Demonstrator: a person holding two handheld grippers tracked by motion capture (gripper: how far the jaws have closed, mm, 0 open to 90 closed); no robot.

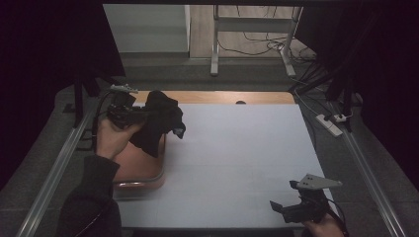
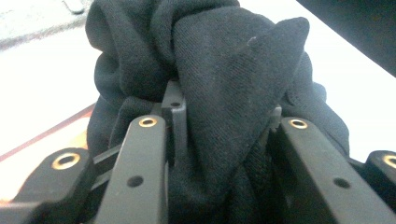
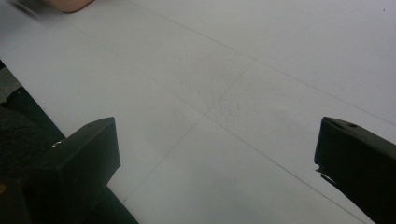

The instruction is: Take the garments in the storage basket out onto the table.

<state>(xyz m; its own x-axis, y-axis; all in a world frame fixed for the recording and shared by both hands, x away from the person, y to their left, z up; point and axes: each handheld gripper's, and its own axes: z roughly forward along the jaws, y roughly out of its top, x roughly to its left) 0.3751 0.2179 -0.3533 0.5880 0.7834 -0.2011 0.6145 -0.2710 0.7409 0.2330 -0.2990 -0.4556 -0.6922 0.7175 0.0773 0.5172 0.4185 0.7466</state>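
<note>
While the right gripper [image 1: 291,207] is rested wide and empty near the white table's [image 1: 237,158] front edge, a bunched black cloth garment [image 1: 159,121] is clamped by the left gripper [image 1: 132,114] above the reddish-brown tray [image 1: 141,173], seemingly for lifting clear.

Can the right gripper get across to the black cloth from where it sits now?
Probably yes. The right gripper is open at the near right corner, and the white table sheet between it and the black cloth is bare. The left gripper already holds the cloth above the tray.

Black cloth [image 2: 224,84] hides the left tool's [image 2: 224,126] jaw tips.
</note>
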